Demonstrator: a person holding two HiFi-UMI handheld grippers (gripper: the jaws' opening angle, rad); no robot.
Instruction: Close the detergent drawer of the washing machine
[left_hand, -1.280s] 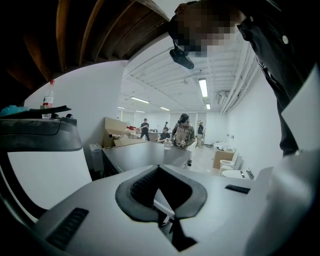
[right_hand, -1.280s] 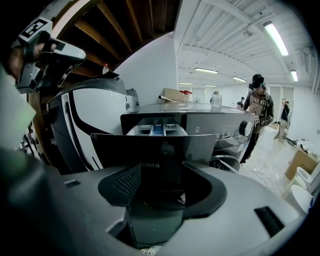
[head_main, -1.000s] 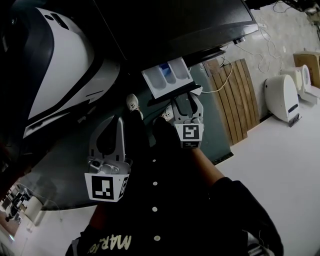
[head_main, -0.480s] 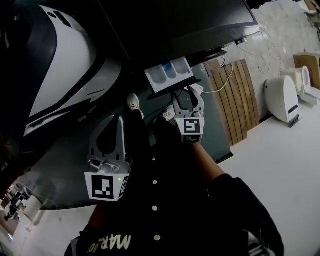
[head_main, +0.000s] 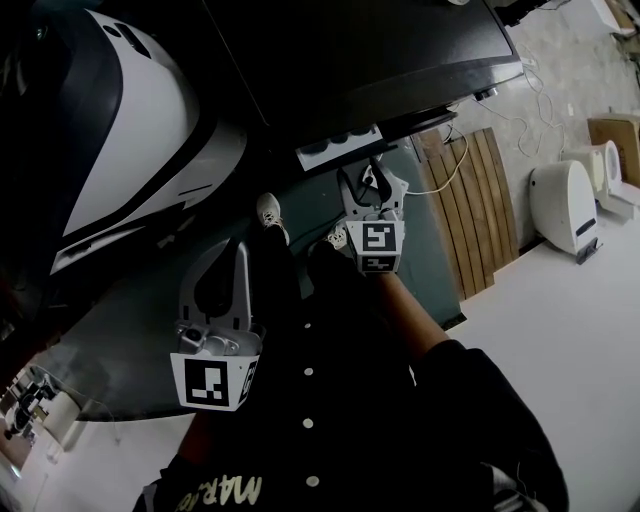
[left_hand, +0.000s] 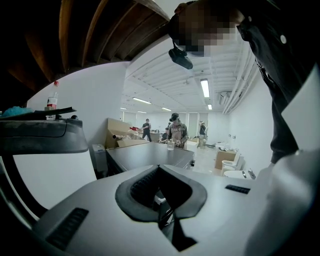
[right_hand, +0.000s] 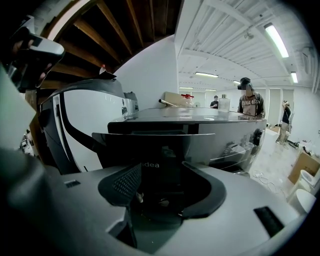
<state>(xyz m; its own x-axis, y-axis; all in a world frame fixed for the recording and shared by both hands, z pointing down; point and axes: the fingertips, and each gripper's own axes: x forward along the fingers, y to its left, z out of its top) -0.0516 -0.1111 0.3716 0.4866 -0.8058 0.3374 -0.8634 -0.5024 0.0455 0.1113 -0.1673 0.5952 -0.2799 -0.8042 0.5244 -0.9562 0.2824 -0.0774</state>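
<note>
The dark washing machine (head_main: 350, 50) fills the top of the head view. Its white detergent drawer (head_main: 338, 146) shows only as a thin strip under the machine's edge, almost flush with it. My right gripper (head_main: 372, 178) is open by a narrow gap, fingertips up against the drawer's dark front panel (right_hand: 170, 142), holding nothing. In the right gripper view that panel fills the space just beyond my right gripper (right_hand: 162, 164). My left gripper (head_main: 222, 262) hangs lower left, away from the machine, shut and empty; in its own view my left gripper (left_hand: 159, 168) has its tips touching.
A large white and dark appliance (head_main: 130, 120) stands at the left. A wooden slatted panel (head_main: 480, 200) leans right of the machine, with cables and white toilets (head_main: 565, 195) beyond. People stand far off at a table (left_hand: 150, 152).
The drawer has slid into the machine: its open compartments showed before, now only a thin edge. My right gripper moved forward with it. The left gripper stayed put.
</note>
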